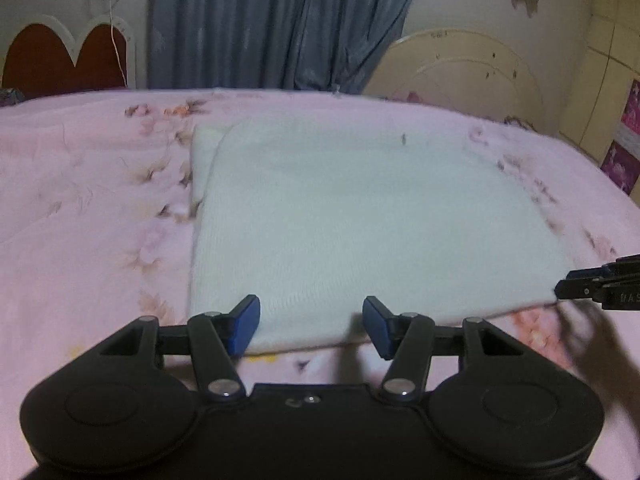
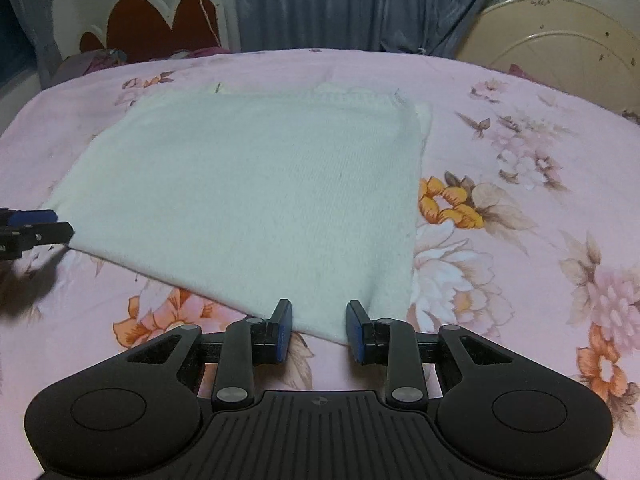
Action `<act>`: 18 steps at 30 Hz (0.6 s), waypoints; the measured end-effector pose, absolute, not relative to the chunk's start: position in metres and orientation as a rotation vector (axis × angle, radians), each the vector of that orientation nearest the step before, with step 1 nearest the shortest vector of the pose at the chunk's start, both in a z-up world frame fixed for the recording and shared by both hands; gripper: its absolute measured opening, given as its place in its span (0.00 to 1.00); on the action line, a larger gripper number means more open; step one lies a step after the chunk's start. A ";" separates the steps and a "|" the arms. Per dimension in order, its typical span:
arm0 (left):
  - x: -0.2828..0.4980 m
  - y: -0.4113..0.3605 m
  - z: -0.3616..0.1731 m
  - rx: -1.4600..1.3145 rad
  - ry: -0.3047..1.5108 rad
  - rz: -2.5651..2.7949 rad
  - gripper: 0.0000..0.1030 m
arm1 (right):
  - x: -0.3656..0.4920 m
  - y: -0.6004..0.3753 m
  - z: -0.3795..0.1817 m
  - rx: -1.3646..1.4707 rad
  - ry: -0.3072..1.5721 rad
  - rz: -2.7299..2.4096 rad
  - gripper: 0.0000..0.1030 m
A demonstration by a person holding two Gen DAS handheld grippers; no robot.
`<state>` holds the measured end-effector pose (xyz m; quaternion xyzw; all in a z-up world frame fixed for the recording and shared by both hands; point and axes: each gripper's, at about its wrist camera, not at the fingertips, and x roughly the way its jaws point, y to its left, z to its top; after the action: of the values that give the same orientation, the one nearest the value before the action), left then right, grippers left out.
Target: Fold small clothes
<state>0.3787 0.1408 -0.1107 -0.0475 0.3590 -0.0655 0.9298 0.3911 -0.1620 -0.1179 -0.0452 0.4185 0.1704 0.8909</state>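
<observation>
A white knitted garment (image 1: pixel 340 216) lies flat on the pink floral bedspread, folded into a rough rectangle; it also shows in the right wrist view (image 2: pixel 256 196). My left gripper (image 1: pixel 311 326) is open, its blue pads on either side of the garment's near left corner. My right gripper (image 2: pixel 319 330) is open at the near right corner, with the cloth's tip between the pads. Each gripper's tip shows in the other view: the right one (image 1: pixel 600 284) at the garment's right corner, the left one (image 2: pixel 36 228) at its left corner.
The pink floral bedspread (image 2: pixel 500 208) covers the bed all around the garment. A red heart-shaped headboard (image 2: pixel 164 28) and blue curtains (image 2: pixel 360 0) stand behind. A cream round panel (image 2: pixel 560 44) leans at the back right.
</observation>
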 end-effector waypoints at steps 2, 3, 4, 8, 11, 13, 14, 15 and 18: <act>0.378 0.126 -0.108 -0.124 0.713 -0.154 0.57 | 0.382 -0.157 -0.112 -0.075 0.820 0.371 0.29; 0.380 0.114 -0.109 -0.126 0.712 -0.177 0.58 | 0.382 -0.151 -0.109 -0.061 0.811 0.388 0.29; 0.381 0.102 -0.110 -0.112 0.714 -0.193 0.59 | 0.384 -0.142 -0.109 -0.052 0.813 0.417 0.29; 0.390 0.067 -0.117 -0.068 0.743 -0.234 0.62 | 0.389 -0.115 -0.121 -0.078 0.848 0.462 0.29; 0.397 0.064 -0.125 -0.045 0.766 -0.209 0.62 | 0.391 -0.113 -0.130 -0.078 0.862 0.456 0.29; 0.396 0.075 -0.125 -0.057 0.766 -0.194 0.62 | 0.394 -0.123 -0.129 -0.063 0.863 0.434 0.29; 0.395 0.081 -0.124 -0.054 0.767 -0.179 0.62 | 0.394 -0.130 -0.128 -0.062 0.859 0.407 0.29; 0.393 0.090 -0.124 -0.055 0.768 -0.164 0.62 | 0.396 -0.139 -0.126 -0.057 0.856 0.376 0.29; 0.388 0.115 -0.124 -0.082 0.769 -0.113 0.61 | 0.398 -0.171 -0.126 -0.018 0.866 0.294 0.29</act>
<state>0.3879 0.1152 -0.1241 -0.0399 0.3746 -0.0552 0.9247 0.3981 -0.1707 -0.1255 -0.0088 0.4180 0.1421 0.8972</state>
